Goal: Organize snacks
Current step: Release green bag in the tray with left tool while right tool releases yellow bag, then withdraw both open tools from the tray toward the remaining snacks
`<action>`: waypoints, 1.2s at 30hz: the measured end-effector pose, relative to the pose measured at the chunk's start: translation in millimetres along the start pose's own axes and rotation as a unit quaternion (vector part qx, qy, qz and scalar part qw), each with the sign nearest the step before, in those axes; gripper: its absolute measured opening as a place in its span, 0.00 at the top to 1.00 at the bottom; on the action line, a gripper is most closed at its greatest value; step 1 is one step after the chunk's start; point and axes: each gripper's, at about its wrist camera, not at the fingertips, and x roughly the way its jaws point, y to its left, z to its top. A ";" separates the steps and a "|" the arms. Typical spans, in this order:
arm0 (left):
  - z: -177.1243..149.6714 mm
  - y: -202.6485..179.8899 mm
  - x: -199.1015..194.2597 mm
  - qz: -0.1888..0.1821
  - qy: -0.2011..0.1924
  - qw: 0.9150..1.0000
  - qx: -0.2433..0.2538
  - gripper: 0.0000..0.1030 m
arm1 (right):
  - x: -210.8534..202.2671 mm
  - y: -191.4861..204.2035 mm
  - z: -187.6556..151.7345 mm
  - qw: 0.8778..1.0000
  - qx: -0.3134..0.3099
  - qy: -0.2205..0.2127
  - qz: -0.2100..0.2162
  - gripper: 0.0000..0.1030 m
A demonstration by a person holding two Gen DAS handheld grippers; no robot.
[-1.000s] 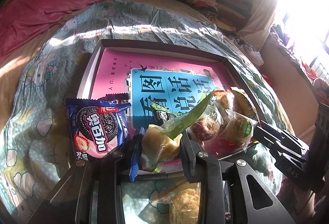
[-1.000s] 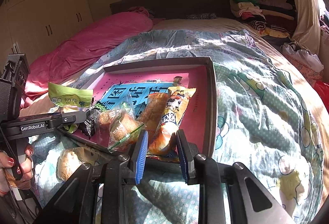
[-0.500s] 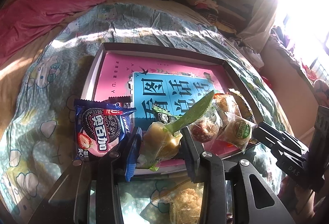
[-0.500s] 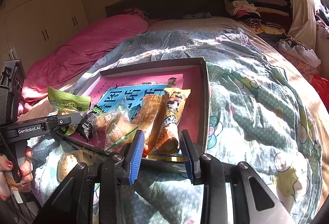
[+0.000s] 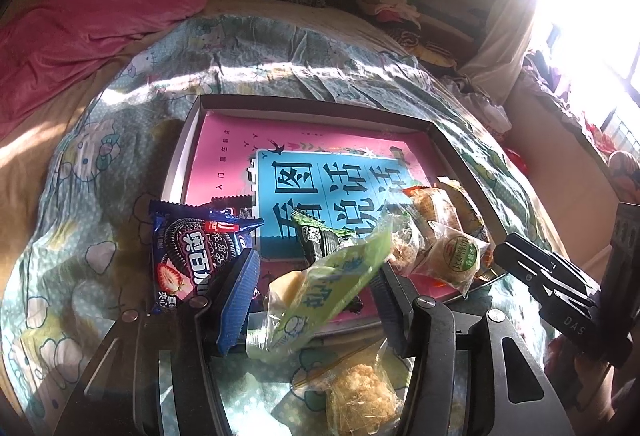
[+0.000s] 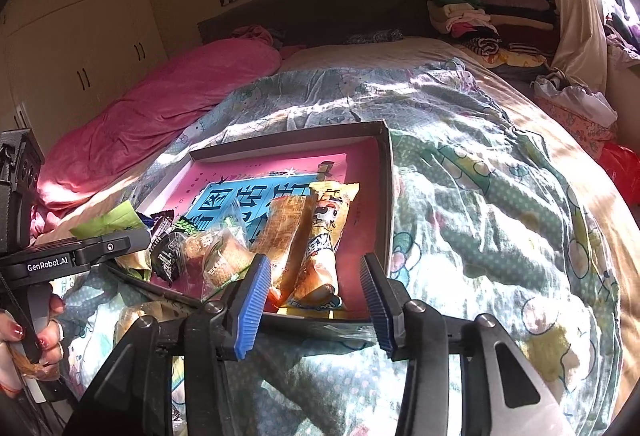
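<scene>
Snacks being sorted into a shallow box on the bed

The left gripper stands spread, a green-wrapped snack lying loose between its fingers at the near edge of the box. An Oreo pack rests over the box's near-left edge. The right gripper is released, grasping nothing, at the box's near-right corner, just short of two orange packets lying inside. Beneath the box spreads a patterned quilt.
</scene>
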 end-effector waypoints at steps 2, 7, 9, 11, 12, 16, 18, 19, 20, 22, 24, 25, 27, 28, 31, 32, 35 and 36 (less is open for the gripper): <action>0.2 -1.0 -1.7 0.001 -0.002 1.000 0.002 0.42 | -1.0 0.2 0.6 1.000 -0.001 -0.003 -0.001 0.53; 1.0 -2.9 -5.6 0.004 -0.006 1.000 0.004 0.37 | -6.0 2.2 2.9 1.000 -0.006 -0.016 -0.007 0.45; 1.0 -3.2 -7.8 0.005 -0.008 1.000 0.005 0.36 | -8.5 1.9 3.6 1.000 -0.006 -0.022 -0.008 0.44; 1.9 -3.6 -10.9 0.006 -0.012 1.000 0.006 0.35 | -10.6 1.0 4.3 1.000 -0.006 -0.026 -0.010 0.41; 2.5 -3.9 -12.6 0.008 -0.015 1.000 0.006 0.34 | -12.4 0.7 4.7 0.999 -0.005 -0.030 -0.011 0.40; 4.8 -5.3 -21.5 0.010 -0.028 1.000 0.008 0.31 | -19.9 -0.6 7.5 0.999 -0.003 -0.047 -0.009 0.36; 6.2 -5.8 -26.1 0.011 -0.034 0.999 0.008 0.30 | -23.8 -1.0 8.5 0.998 -0.002 -0.055 -0.008 0.34; 6.5 -5.8 -28.6 0.011 -0.037 0.999 0.007 0.30 | -25.7 -0.7 8.6 0.998 -0.001 -0.057 -0.006 0.33; 6.9 -6.0 -31.1 0.011 -0.039 0.999 0.006 0.29 | -27.7 -0.6 8.9 0.998 -0.001 -0.060 -0.004 0.32; 7.8 -6.6 -36.3 0.011 -0.044 0.999 0.007 0.28 | -32.0 0.9 8.6 0.998 -0.003 -0.066 -0.002 0.30; 8.2 -6.9 -41.7 0.010 -0.048 0.999 0.007 0.28 | -35.7 3.4 8.1 0.998 -0.008 -0.069 0.002 0.29; 8.1 -7.2 -44.3 0.009 -0.049 0.999 0.006 0.28 | -37.0 5.3 7.9 0.998 -0.012 -0.069 0.002 0.29; 7.9 -7.5 -49.2 0.007 -0.051 0.999 0.007 0.28 | -39.4 10.2 6.8 0.997 -0.026 -0.070 -0.006 0.29; 7.8 -7.8 -51.0 0.007 -0.051 0.999 0.007 0.28 | -40.3 12.4 6.2 0.997 -0.032 -0.070 -0.006 0.29; 5.6 -8.5 -56.0 0.005 -0.051 0.999 0.007 0.28 | -44.5 18.7 3.9 0.997 -0.042 -0.069 -0.002 0.29; 4.7 -8.7 -57.4 0.004 -0.050 0.999 0.008 0.28 | -46.5 21.1 2.9 0.996 -0.046 -0.070 0.001 0.29; 1.4 -9.5 -59.9 0.005 -0.047 0.999 0.011 0.28 | -51.9 29.7 -0.8 0.996 -0.061 -0.067 0.007 0.28; -0.1 -9.6 -60.9 0.005 -0.045 0.999 0.012 0.28 | -53.2 32.6 -2.5 0.996 -0.064 -0.065 0.011 0.28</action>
